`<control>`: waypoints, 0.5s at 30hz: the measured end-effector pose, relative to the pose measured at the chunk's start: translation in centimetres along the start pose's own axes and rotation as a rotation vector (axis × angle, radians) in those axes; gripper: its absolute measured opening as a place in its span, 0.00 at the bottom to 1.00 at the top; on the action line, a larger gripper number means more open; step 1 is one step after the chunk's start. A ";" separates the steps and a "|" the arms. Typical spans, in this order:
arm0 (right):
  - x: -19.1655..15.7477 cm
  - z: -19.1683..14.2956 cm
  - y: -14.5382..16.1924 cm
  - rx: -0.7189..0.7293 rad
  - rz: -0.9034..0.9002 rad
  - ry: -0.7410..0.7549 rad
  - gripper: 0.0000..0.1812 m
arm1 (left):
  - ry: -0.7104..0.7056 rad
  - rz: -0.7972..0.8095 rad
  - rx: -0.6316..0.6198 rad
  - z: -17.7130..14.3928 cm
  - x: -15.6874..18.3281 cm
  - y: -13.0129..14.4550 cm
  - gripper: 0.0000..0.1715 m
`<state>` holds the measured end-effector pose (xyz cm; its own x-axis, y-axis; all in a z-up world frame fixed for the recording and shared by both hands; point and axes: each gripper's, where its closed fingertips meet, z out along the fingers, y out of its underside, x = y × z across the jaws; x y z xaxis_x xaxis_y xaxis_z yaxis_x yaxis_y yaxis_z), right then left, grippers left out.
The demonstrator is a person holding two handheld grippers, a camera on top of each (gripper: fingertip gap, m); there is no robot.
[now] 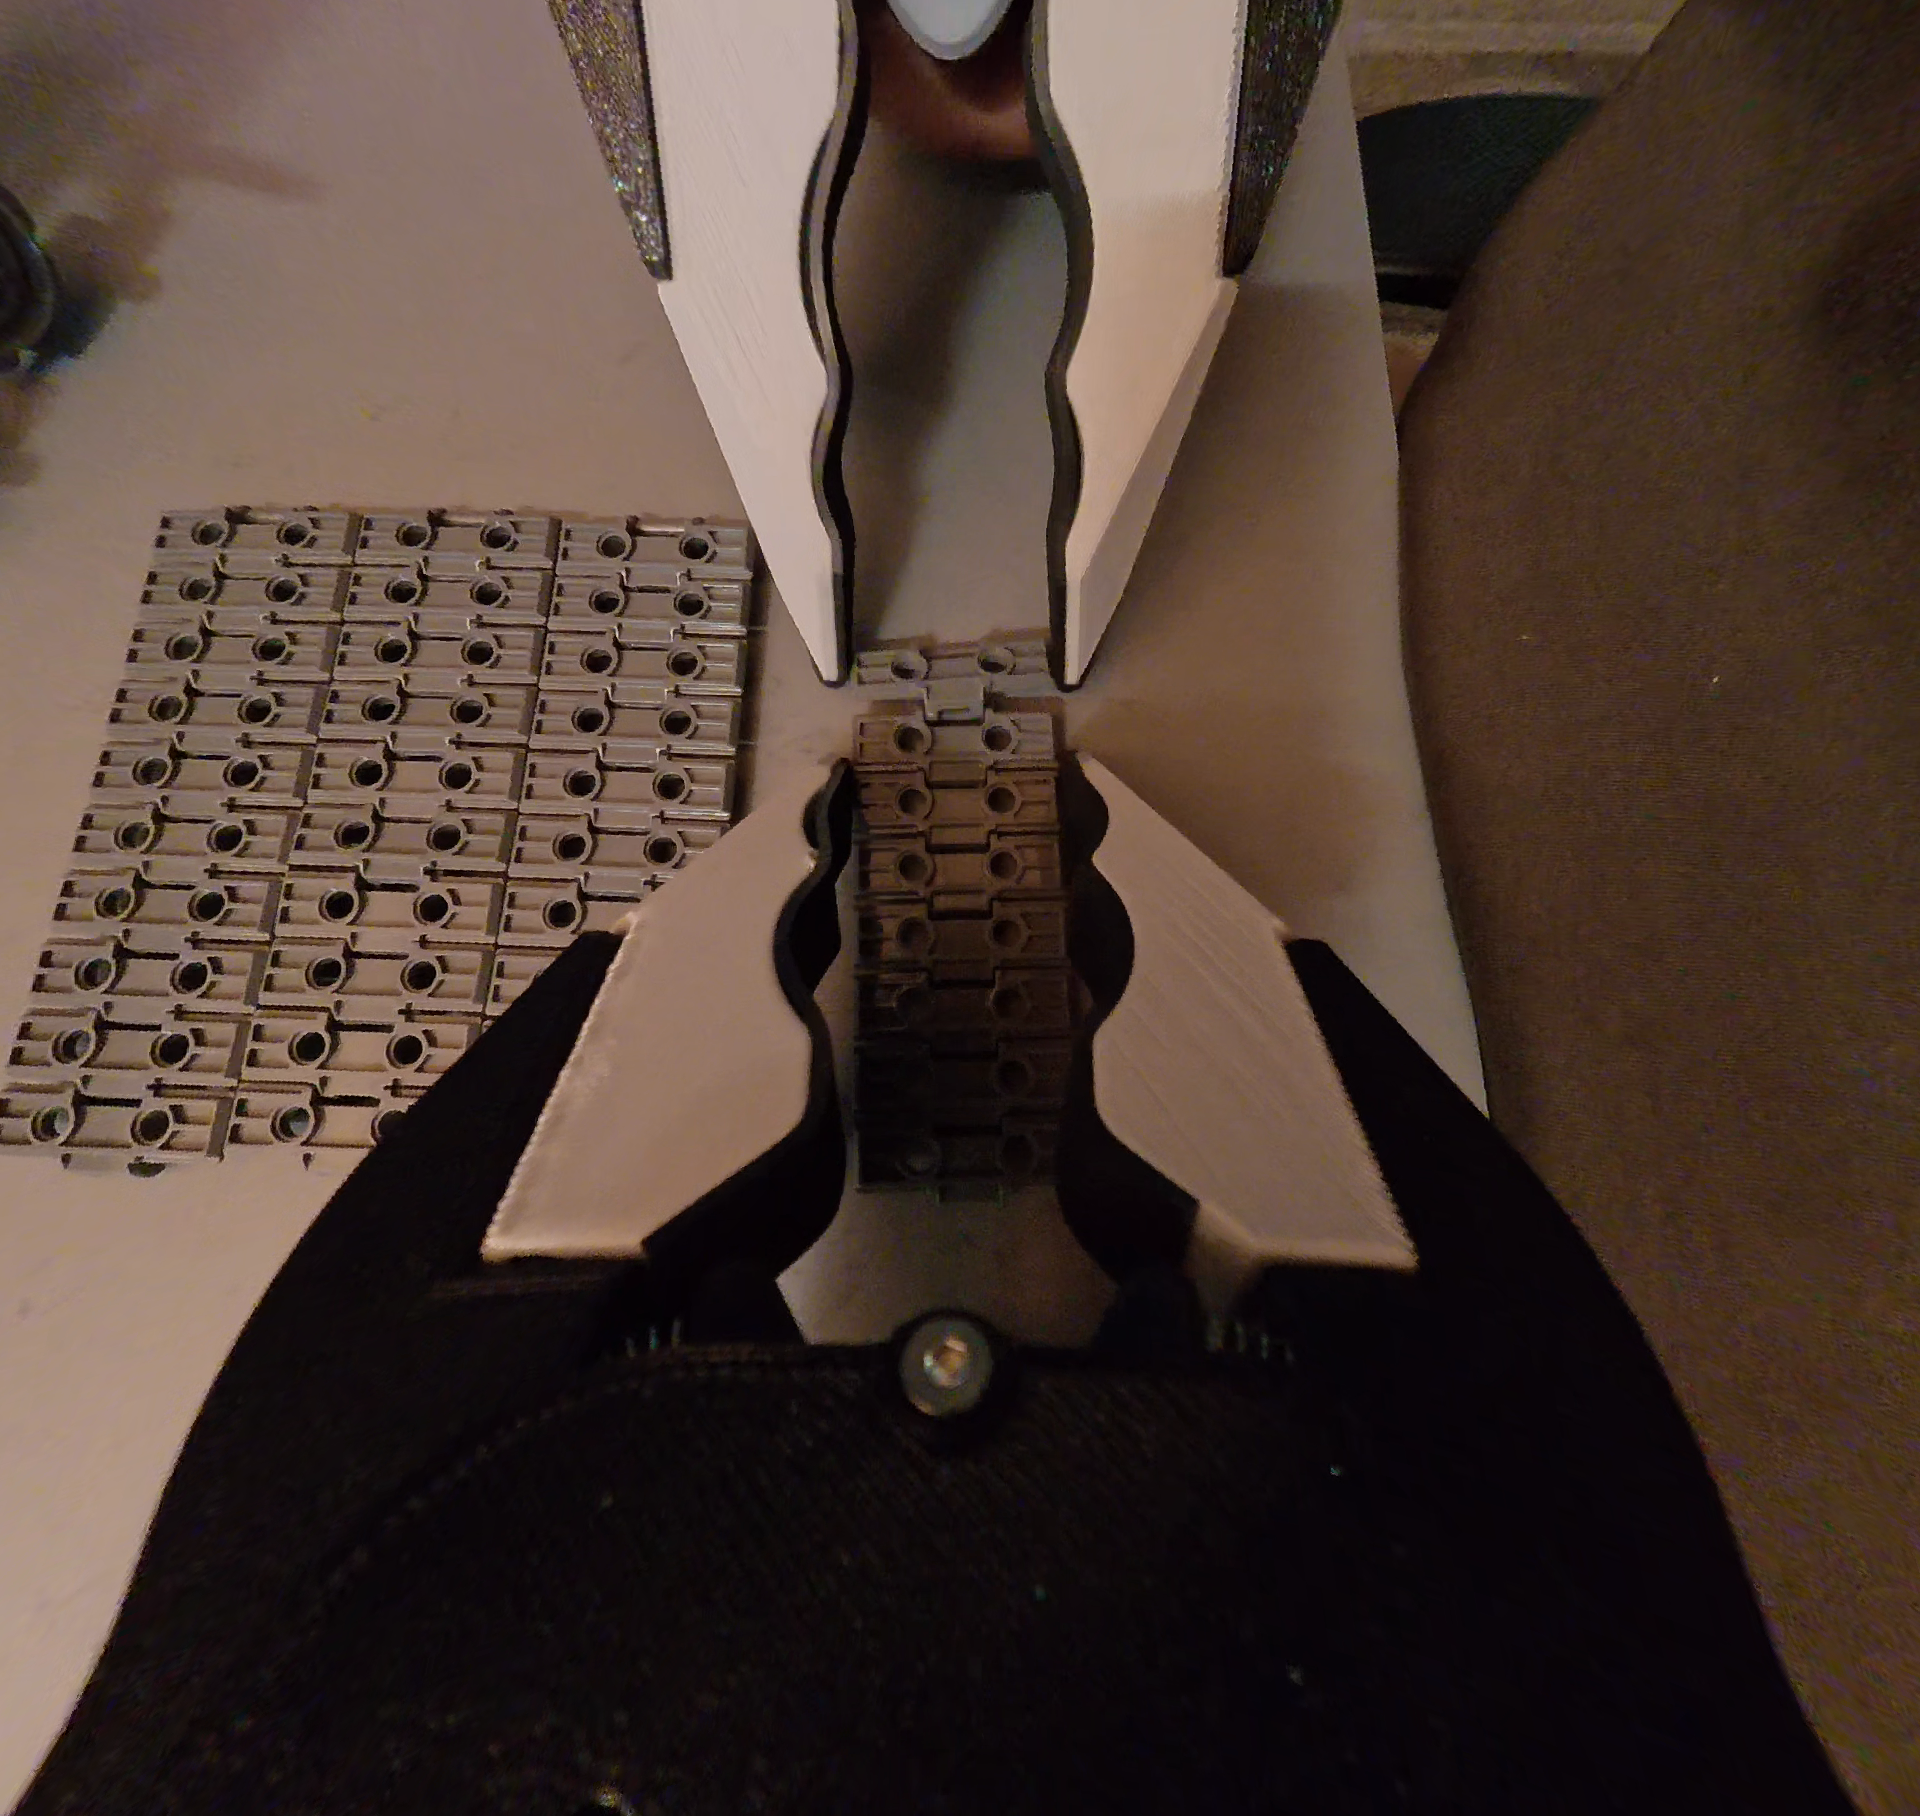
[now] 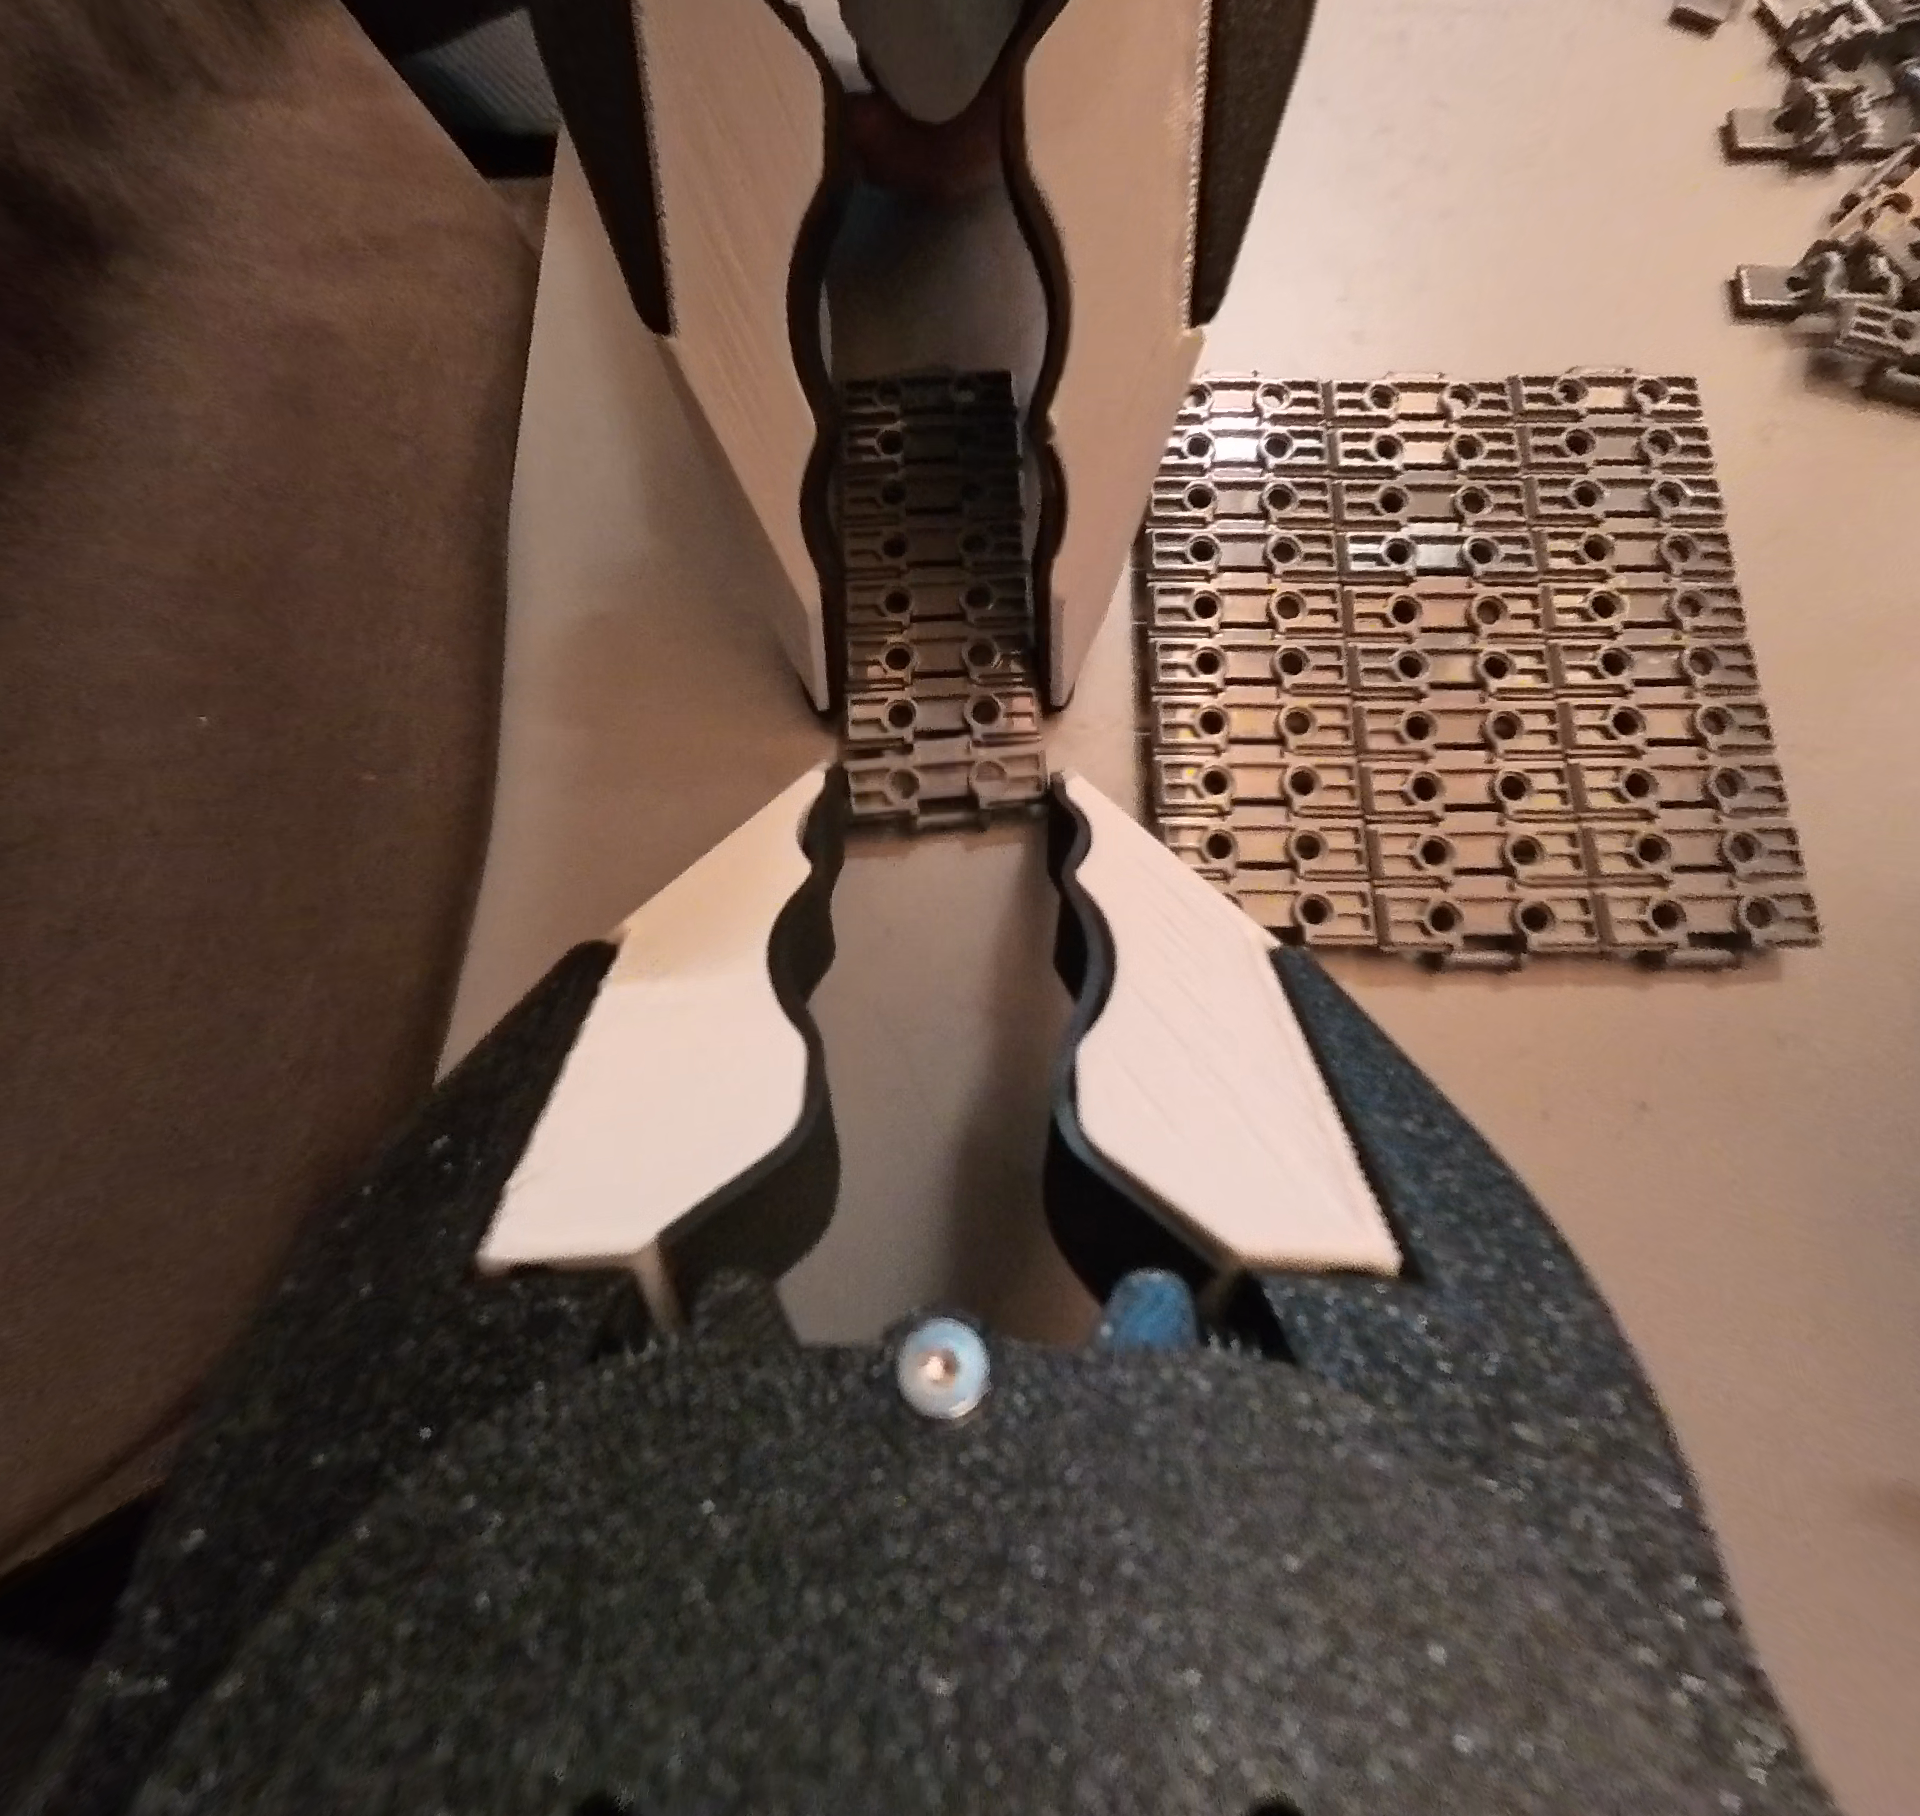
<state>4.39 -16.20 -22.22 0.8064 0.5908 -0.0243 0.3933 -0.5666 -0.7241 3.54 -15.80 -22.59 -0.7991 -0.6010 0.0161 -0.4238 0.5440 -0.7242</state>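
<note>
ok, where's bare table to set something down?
Bare table runs beyond the linked mat, short of the dark object at the left edge. There is another patch between the mat and the loose pile. It is crowded along the table edge, where the left tool and right tool meet on the strip, close beside the mat.

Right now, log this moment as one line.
left gripper: shut on strip | right gripper: shut on strip end | mat beside

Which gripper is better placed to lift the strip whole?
Left, probably: the left gripper straddles most of the strip, while the right gripper flanks only its end link.
</note>
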 end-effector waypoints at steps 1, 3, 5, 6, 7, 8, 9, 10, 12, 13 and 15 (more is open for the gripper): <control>0.0 0.0 0.0 -0.006 -0.009 0.006 0.21 | 0.000 -0.001 0.001 0.0 0.0 0.0 0.22; 0.0 0.0 0.0 -0.021 -0.010 0.011 0.21 | 0.000 -0.003 0.000 0.0 0.0 0.0 0.22; -0.1 0.0 0.2 -0.037 -0.001 0.004 0.26 | 0.000 -0.003 0.000 0.0 0.0 0.0 0.22; -0.2 -0.1 0.3 -0.041 0.004 0.003 0.29 | 0.000 -0.003 0.000 0.0 0.0 0.0 0.22; -0.2 -0.2 0.2 -0.038 0.011 0.005 0.29 | 0.000 -0.003 0.000 0.0 0.0 0.0 0.22; -0.2 -0.4 0.0 -0.026 0.016 0.007 0.30 | 0.000 -0.003 0.000 0.0 -0.1 0.0 0.22; -0.2 -0.6 -0.3 -0.008 0.021 0.012 0.29 | 0.001 -0.004 0.000 0.0 -0.1 0.0 0.22; -0.1 -0.8 -0.7 0.013 0.024 0.024 0.26 | 0.001 -0.004 0.000 0.0 -0.1 0.0 0.22; 0.5 -1.1 -1.4 0.047 0.022 0.065 0.13 | -0.001 -0.003 0.000 0.0 -0.1 0.0 0.22; 0.7 -1.2 -1.6 0.057 0.015 0.076 0.05 | -0.002 -0.003 0.000 0.0 -0.1 0.0 0.22; 0.7 -1.1 -1.5 0.053 0.003 0.075 0.00 | -0.005 -0.003 -0.001 0.0 -0.1 0.0 0.22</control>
<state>4.86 -15.54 -20.44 0.8394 0.5430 0.0237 0.3682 -0.5362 -0.7595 3.64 -15.72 -22.62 -0.7955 -0.6057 0.0144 -0.4264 0.5429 -0.7235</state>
